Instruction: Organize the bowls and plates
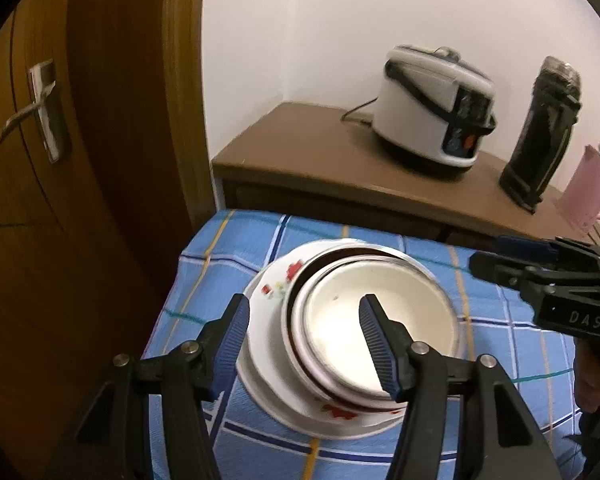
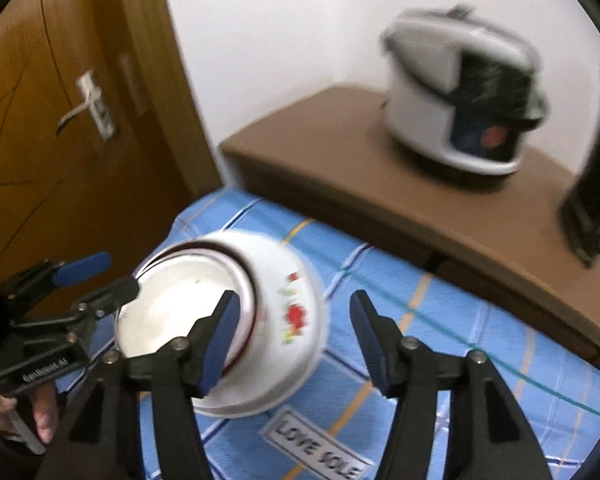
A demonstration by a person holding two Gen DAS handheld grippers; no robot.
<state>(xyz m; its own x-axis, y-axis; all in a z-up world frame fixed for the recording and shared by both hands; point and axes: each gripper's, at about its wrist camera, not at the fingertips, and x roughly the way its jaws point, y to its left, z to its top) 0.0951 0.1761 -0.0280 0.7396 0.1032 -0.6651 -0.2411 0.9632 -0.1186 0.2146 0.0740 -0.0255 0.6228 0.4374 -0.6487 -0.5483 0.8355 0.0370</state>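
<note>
Stack of crockery sits near the left edge of the tabletop (image 1: 500, 360), which is covered in a blue checked cloth. Count, as far as rims can be separated in the left wrist view: one white plate (image 1: 260, 368) with red flower print at the bottom, one floral bowl (image 2: 296, 320) with a dark red rim line on it, and at least one plain white inner bowl (image 1: 372, 320) nested inside; a further thin rim may be present between them, cannot resolve it. Left tool (image 1: 304, 340) is spread wide, one finger outside the stack on the plate side, the other over the inner bowl's cavity; not visibly pinching anything. Right tool (image 2: 292, 336) is also spread, its left finger in front of the bowl mouth, its right finger clear over the cloth; the view is motion-blurred, so contact cannot be confirmed. Handling judgement: glazed ceramic, rigid, fairly heavy as a stack, brittle, and slick under the ribbed pads. Best hold looks to be across a rim wall, one finger inside and one outside, on a single piece at a time; gripping the whole nest risks inner pieces sliding. Stack appears tilted in the right wrist view, though fisheye distortion may account for that. Off-task items on the brown cabinet (image 1: 300, 148) behind: one rice cooker (image 1: 432, 108), one dark flask (image 1: 540, 128), one pink container (image 1: 584, 192).
</note>
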